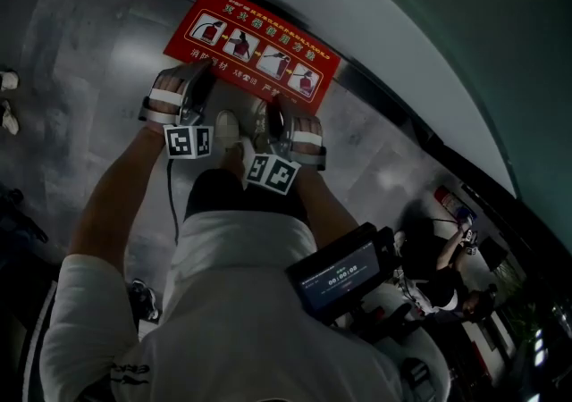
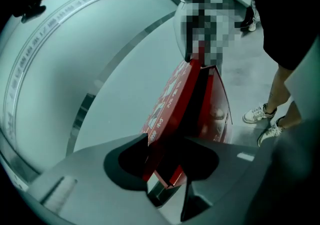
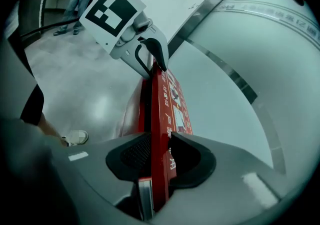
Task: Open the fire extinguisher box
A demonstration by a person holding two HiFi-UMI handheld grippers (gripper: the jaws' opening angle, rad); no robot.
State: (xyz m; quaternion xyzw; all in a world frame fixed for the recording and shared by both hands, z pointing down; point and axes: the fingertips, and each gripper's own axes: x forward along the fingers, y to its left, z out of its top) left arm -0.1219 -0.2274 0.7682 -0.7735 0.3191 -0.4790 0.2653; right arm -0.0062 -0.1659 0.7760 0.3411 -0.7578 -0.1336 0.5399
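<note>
The opening step is just getting under way. The left gripper (image 1: 198,70) and the right gripper (image 1: 273,107) are each pinching the near edge of the flat red lid printed with white instruction pictures (image 1: 255,43). The lid is topping the red metal fire extinguisher box (image 2: 217,104), which is sitting on the grey polished floor (image 1: 80,79) at the upper middle of the head view, against the pale wall (image 1: 429,25). A dark gap is showing beneath the lid in the left gripper view, so it is probably parting already. Next, both grippers are likely needing to swing it upward together, keeping an even hold.
</note>
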